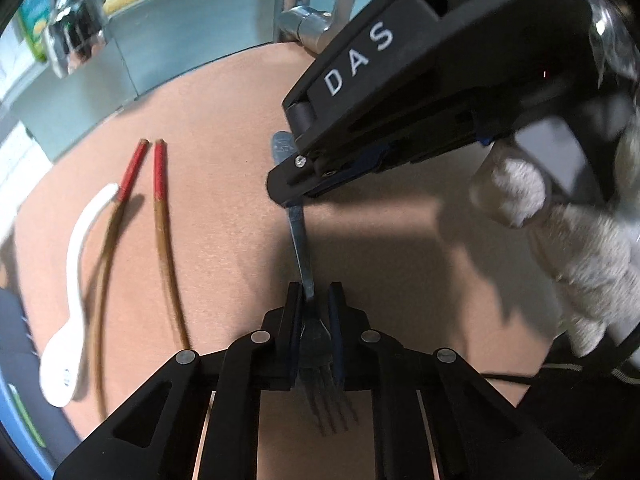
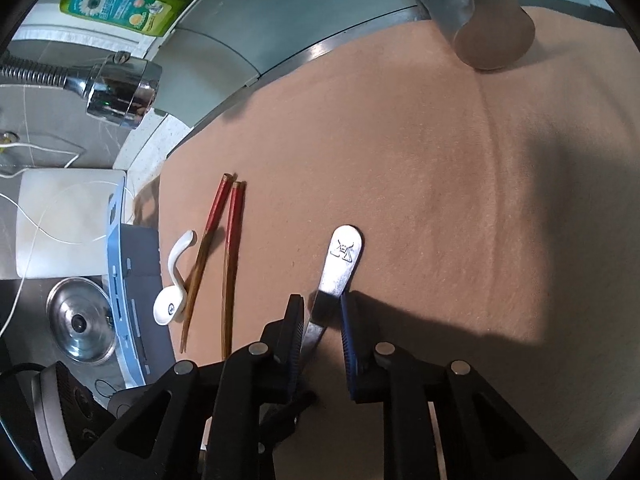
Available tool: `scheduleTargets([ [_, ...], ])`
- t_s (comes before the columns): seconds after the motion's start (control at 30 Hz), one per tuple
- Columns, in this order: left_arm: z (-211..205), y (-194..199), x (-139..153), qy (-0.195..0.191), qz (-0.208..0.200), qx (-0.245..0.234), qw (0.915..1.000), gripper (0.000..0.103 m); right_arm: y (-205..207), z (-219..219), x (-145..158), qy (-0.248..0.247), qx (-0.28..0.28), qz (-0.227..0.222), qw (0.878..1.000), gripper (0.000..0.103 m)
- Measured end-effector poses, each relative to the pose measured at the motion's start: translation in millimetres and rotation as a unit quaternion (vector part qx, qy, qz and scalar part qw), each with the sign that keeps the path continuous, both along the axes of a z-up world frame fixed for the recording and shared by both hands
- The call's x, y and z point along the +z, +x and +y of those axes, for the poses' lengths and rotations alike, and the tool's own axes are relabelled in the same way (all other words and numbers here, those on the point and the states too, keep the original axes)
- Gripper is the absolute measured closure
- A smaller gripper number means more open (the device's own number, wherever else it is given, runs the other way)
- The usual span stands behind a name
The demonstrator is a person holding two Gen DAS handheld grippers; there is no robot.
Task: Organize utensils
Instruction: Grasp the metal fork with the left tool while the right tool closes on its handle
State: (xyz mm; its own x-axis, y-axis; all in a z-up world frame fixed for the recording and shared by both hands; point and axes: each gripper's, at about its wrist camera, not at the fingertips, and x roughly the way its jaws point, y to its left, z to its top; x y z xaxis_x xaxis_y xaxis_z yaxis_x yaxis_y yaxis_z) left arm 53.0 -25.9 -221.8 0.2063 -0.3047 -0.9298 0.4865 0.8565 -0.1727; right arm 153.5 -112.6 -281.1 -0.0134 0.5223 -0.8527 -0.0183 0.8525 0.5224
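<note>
A metal fork (image 1: 301,240) lies on the tan mat (image 1: 224,112), tines (image 1: 330,404) towards me. My left gripper (image 1: 314,292) is shut on the fork just above its tines. My right gripper (image 1: 288,196) comes in from the upper right and covers the upper handle. In the right wrist view the right gripper (image 2: 320,300) is shut on the fork (image 2: 340,260), whose stamped handle end sticks out past the pads. Two red-topped chopsticks (image 1: 160,200) (image 2: 232,240) and a white spoon (image 1: 76,260) (image 2: 172,292) lie side by side to the left.
A gloved hand (image 1: 580,260) holds the right gripper. A chrome faucet (image 2: 440,0) and a tan cylinder (image 2: 496,36) stand at the mat's far edge. Left of the mat is a sink with a drain (image 2: 80,320), a blue rack (image 2: 128,280) and a green bottle (image 2: 116,4).
</note>
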Motion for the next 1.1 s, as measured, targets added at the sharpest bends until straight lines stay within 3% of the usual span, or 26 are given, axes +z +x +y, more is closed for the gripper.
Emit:
scheduleTargets([
  [0.17,-2.9,-10.3,1.7,0.005,-0.008,0.003,1.0,0.091,-1.2,18.2,6.8,-0.048,0.048,-0.036,0.997,0.086],
  [0.37,6.4,-34.4,9.0,-0.001,0.001,0.034,0.9994,0.069,-0.6,12.1,3.6,-0.028,0.048,-0.003,0.998,0.086],
  [0.5,6.9,-55.4,8.3,0.013,0.001,0.041,0.9991,0.068,-11.7,16.7,0.2,-0.009,0.069,0.023,0.997,0.086],
  [0.73,3.4,-63.3,9.7,0.007,0.005,0.055,0.9984,0.065,-18.9,23.4,0.2,-0.007,0.079,0.028,0.996,0.086],
  [1.03,-7.4,-48.7,7.0,0.019,0.002,0.053,0.9984,0.063,-22.0,27.9,-0.3,-0.018,0.085,0.022,0.996,0.087],
  [1.1,-8.5,-50.2,7.0,0.022,-0.001,0.051,0.9984,0.066,-21.3,28.1,-0.8,-0.02,0.083,0.022,0.996,0.091],
])
